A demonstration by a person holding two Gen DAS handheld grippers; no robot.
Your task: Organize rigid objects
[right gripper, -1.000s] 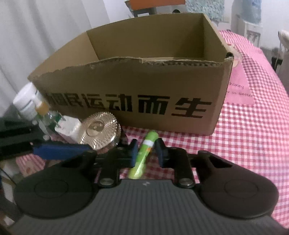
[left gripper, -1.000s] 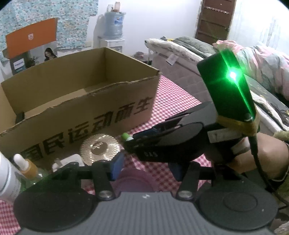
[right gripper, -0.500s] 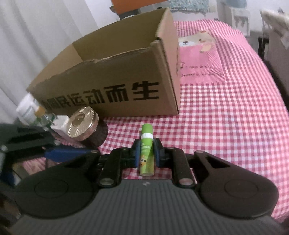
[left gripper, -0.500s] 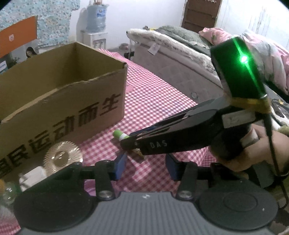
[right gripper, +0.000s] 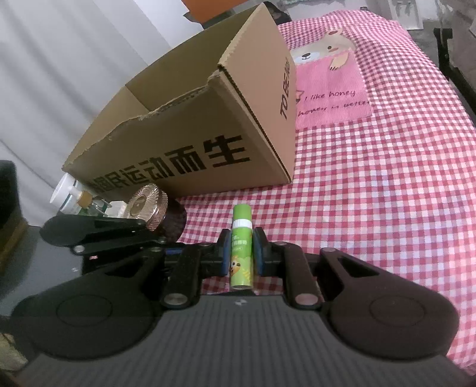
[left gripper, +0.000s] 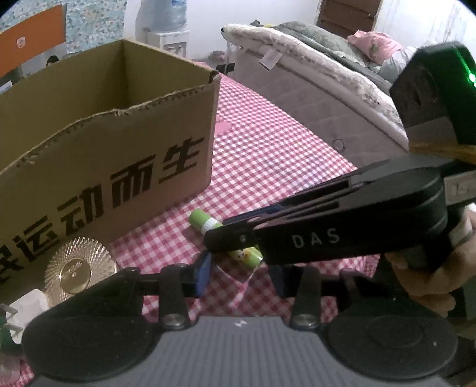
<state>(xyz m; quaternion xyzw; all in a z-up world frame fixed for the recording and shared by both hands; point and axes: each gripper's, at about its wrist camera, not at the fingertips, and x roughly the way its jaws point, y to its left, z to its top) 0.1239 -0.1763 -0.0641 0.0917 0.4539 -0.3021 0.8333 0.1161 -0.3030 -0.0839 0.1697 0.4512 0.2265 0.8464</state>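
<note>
So: 1 cardboard box (right gripper: 190, 143), 1 glue stick (right gripper: 241, 253) clamped in right tongs (right gripper: 241, 256); left tongs (left gripper: 238, 275) closing, nothing between.

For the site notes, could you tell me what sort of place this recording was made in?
Most likely a bedroom in a home: a bed piled with bedding, a water dispenser by the wall, and a table under a checked tablecloth with a cardboard box.

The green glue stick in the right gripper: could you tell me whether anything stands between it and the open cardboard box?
Nothing visible blocks the way. The right gripper is shut on the green glue stick; only bare checkered cloth lies before the cardboard box, whose near wall must be cleared. The gold-lidded jar sits off to the left.
</note>
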